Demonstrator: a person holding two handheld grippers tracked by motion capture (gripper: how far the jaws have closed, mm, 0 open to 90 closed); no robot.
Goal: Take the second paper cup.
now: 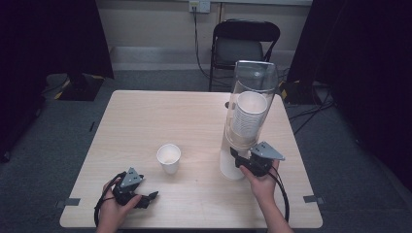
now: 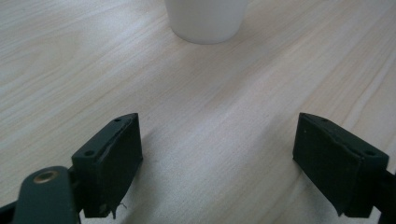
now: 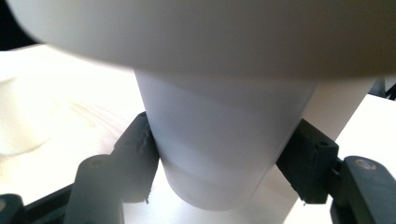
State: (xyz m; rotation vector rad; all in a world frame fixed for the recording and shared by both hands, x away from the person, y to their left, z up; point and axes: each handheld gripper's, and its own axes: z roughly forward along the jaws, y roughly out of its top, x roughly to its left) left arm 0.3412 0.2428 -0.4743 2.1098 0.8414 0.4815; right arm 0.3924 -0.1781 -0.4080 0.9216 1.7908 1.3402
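left hand point(image 1: 112, 209): enters from bottom left edge of the high view, wrapped around left gripper, cable looping beside it
left gripper point(image 1: 145, 198): low over near-left part of table, aimed right and a bit away; in the left gripper view point(image 2: 218, 161) jaws stand wide apart, bare wood between them, gripping nothing
table point(image 1: 145, 116): light wood top, tape marks at near corners
loose cup point(image 1: 168, 158): white paper cup, upright, mouth up, long axis vertical; stands alone near table centre, a bit toward the person; apart from left gripper; its base at top of the left gripper view point(image 2: 205, 21)
dispenser point(image 1: 248, 114): tall clear tube on white base, long axis vertical, right half of table; lid on top
cup stack point(image 1: 248, 116): white cups nested inside tube, mouths up
bottom cup point(image 3: 215, 149): pokes down out of dispenser, closed end down, axis vertical, tapering downward
right gripper point(image 1: 239, 161): at dispenser's lower end, pointing left-away; in the right gripper view point(image 3: 219, 156) both jaws pressed on opposite sides of bottom cup, holding it
right hand point(image 1: 264, 182): comes in from bottom right, holds right gripper, cable trailing back
chair point(image 1: 245, 46): dark folding chair beyond far table edge
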